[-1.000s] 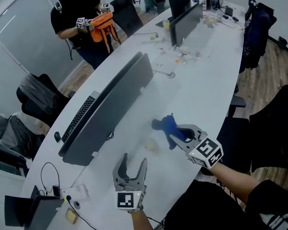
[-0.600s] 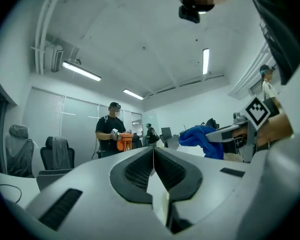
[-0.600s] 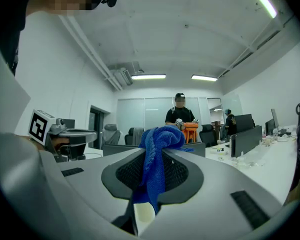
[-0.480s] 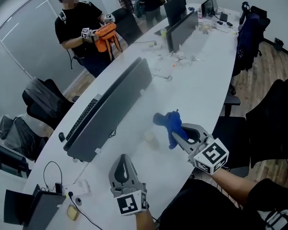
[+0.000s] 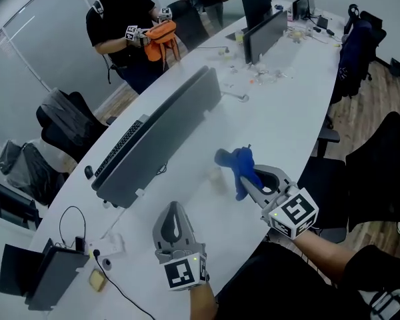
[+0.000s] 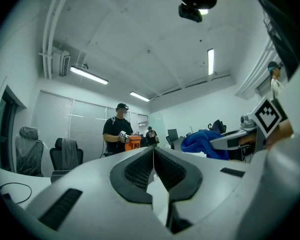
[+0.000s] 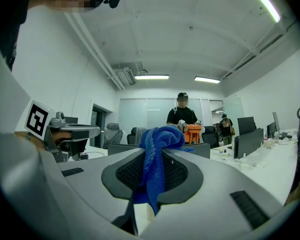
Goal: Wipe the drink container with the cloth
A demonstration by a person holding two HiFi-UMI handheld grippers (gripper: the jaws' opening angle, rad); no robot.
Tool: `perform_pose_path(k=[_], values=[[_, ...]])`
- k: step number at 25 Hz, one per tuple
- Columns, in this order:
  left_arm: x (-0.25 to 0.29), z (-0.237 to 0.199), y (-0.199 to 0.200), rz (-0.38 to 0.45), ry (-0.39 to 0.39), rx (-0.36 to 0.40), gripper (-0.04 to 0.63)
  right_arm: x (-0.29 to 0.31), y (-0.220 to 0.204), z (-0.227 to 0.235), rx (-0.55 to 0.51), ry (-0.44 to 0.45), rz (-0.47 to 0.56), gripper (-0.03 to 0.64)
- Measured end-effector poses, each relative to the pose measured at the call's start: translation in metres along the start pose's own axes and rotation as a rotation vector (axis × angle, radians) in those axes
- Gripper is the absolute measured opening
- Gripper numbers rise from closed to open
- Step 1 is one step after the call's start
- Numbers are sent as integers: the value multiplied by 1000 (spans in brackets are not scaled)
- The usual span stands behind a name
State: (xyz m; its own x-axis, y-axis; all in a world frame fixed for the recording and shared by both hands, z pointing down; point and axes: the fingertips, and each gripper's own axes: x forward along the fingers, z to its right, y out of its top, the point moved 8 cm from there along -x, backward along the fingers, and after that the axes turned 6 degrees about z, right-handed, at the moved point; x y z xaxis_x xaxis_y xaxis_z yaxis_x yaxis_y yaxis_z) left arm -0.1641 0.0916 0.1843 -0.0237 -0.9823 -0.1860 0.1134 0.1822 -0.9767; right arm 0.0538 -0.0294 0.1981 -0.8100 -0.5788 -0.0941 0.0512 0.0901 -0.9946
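- Long white curved surface [image 5: 287,112] lies under both grippers.
- Left gripper [image 5: 173,211]: fingers pressed together, nothing between them.
- Right gripper [image 5: 248,182]: fingers clamp a crumpled blue terry cloth [image 5: 235,163], which bunches past their tips.
- Small pale, blurred drink container [image 5: 216,177] stands on the surface just left of the right fingers, ahead of the left ones.

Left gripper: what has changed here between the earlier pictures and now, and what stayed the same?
The left gripper closed its jaws, which stood apart a second ago, and nothing is between them. The right gripper stayed shut on the blue cloth, over the white table.
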Motion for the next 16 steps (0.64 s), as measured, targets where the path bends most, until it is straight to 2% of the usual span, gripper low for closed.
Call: perform_pose_path(k=[6,16], values=[[-1,-10,-2,-8,22,-1,6,10,-3,-8,2,21,-21,63],[13,-12,-13,-32,4,-7,6,11,-18,-9,22,16,-53,63]])
